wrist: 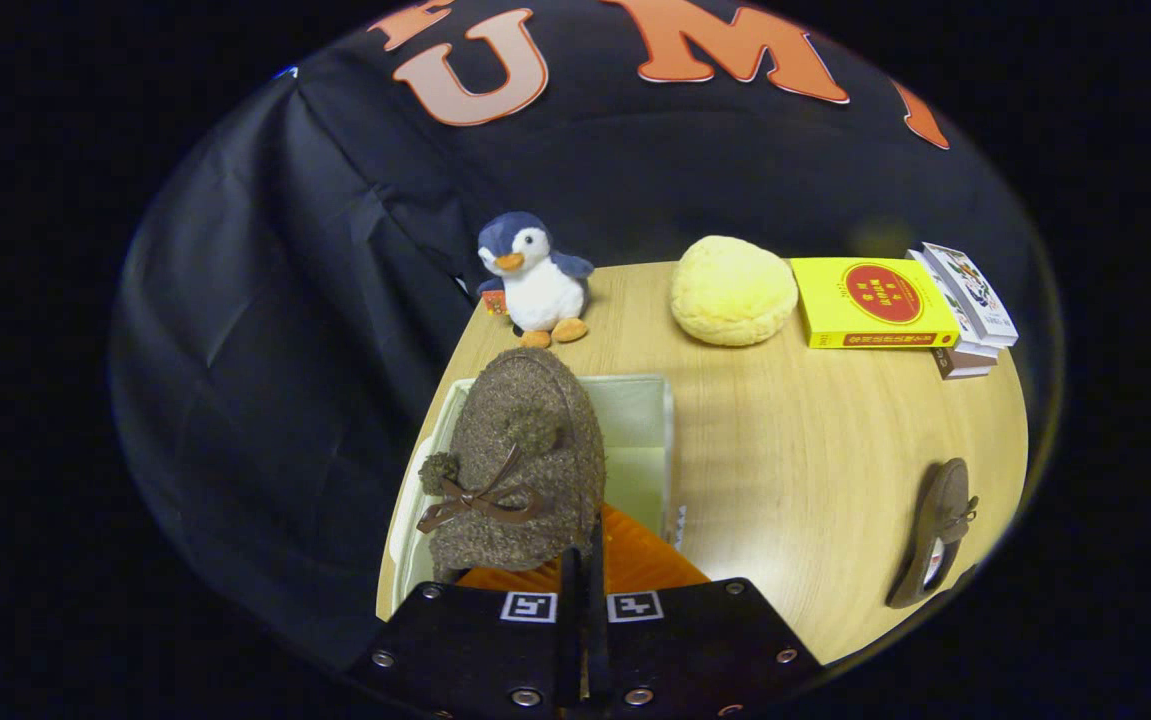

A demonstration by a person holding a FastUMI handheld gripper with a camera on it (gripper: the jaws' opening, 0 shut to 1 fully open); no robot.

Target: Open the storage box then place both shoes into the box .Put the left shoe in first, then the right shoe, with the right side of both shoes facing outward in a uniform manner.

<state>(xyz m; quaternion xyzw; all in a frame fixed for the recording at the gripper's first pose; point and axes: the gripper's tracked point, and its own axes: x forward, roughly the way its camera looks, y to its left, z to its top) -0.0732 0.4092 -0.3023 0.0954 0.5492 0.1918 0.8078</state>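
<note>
Gripping the rim of a brown fuzzy shoe (520, 460) between nearly closed fingers, the gripper (583, 580) holds it toe-up over the open storage box (640, 420) on the wooden table (795, 470). The other shoe (940, 530) lies well apart, off to the right. Beyond the box stand a plush penguin (535, 280), a yellow cushion (732, 290) and stacked books (880, 302)
</note>
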